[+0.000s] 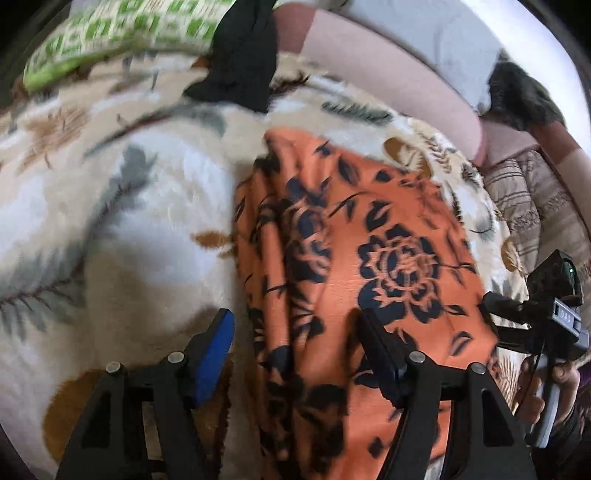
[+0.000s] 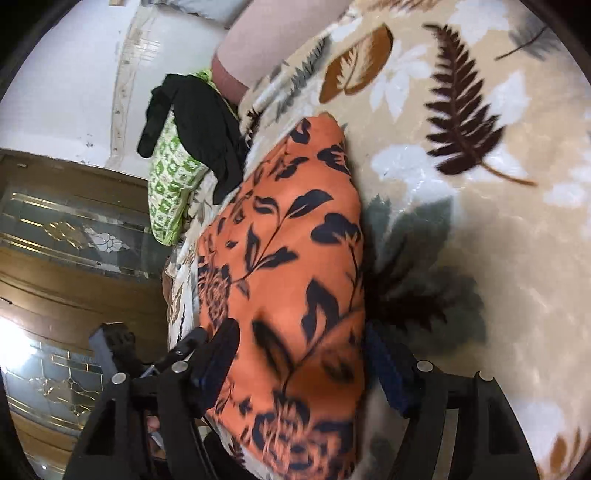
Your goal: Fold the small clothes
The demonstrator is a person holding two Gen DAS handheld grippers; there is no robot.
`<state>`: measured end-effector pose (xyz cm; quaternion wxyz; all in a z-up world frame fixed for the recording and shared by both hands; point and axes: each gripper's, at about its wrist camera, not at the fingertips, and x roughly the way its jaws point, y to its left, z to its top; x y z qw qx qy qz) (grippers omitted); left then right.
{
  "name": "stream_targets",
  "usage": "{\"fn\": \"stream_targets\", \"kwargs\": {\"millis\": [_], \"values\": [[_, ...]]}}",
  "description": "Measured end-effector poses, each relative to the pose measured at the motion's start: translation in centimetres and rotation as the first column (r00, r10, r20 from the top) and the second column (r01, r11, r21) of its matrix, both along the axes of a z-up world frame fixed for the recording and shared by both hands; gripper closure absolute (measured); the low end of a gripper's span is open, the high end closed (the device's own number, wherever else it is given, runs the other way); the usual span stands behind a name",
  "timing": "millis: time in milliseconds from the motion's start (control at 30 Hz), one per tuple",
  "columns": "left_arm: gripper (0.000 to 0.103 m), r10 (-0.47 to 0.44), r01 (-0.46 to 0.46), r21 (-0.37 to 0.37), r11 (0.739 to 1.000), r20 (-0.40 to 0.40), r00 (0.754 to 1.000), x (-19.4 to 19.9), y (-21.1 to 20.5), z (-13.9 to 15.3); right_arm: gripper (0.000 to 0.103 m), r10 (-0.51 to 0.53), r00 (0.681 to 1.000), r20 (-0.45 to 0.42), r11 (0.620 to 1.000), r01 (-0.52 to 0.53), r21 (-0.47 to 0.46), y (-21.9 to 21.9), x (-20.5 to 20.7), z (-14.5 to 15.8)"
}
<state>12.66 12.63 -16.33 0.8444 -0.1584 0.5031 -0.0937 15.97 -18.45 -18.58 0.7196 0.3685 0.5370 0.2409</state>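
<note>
An orange garment with a black flower print (image 1: 354,266) lies bunched on a leaf-patterned fleece blanket (image 1: 122,206). My left gripper (image 1: 295,332) is open, its jaws wide apart over the garment's near left edge. In the right wrist view the same garment (image 2: 295,258) lies between the open jaws of my right gripper (image 2: 299,350). The right gripper's body also shows at the right edge of the left wrist view (image 1: 546,325), in a hand.
A black garment (image 1: 240,55) and a green-and-white patterned cloth (image 1: 110,33) lie at the far end of the blanket. Pink and grey cushions (image 1: 388,74) line the back. A wooden cabinet with glass doors (image 2: 74,240) stands beyond the bed edge.
</note>
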Motion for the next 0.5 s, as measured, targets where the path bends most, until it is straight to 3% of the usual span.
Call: {"fn": "stream_targets", "kwargs": {"millis": [67,167,267,333,400,433,467,500], "values": [[0.033,0.005,-0.005,-0.007,1.0,0.006,1.0,-0.2,0.1,0.1,0.029,0.012,1.0,-0.019,1.0,-0.012,-0.014,0.6,0.3,-0.8],[0.033,-0.002,0.002,-0.002,1.0,0.015,1.0,-0.4,0.1,0.6,0.031,0.032,0.998,0.057,0.997,-0.028,-0.067,1.5,-0.1,0.7],[0.033,0.005,-0.004,-0.026,1.0,0.038,0.999,-0.4,0.6,1.2,0.029,0.037,0.996,0.076,0.996,-0.03,-0.086,1.9,0.0,1.5],[0.033,0.01,-0.01,-0.021,1.0,0.013,1.0,0.2,0.5,0.5,0.029,0.036,0.997,0.066,0.994,-0.029,-0.107,2.1,0.3,1.1],[0.034,0.008,-0.009,-0.067,0.998,-0.022,1.0,0.7,0.9,-0.7,0.029,0.037,0.998,0.046,0.996,-0.034,-0.083,2.4,0.7,0.4],[0.038,0.019,-0.021,-0.094,0.995,-0.022,1.0,0.8,1.2,-0.9,0.029,0.041,0.998,0.042,0.996,-0.037,-0.083,2.7,0.9,0.3],[0.054,0.009,-0.013,-0.13,0.991,-0.026,1.0,0.8,1.4,-0.8,0.029,0.046,0.998,0.044,0.995,-0.042,-0.088,2.8,0.9,0.3],[0.06,-0.002,-0.003,-0.155,0.988,-0.033,0.999,0.8,1.3,-0.8,0.031,0.056,0.997,0.053,0.993,-0.05,-0.105,3.3,0.9,0.5]]}}
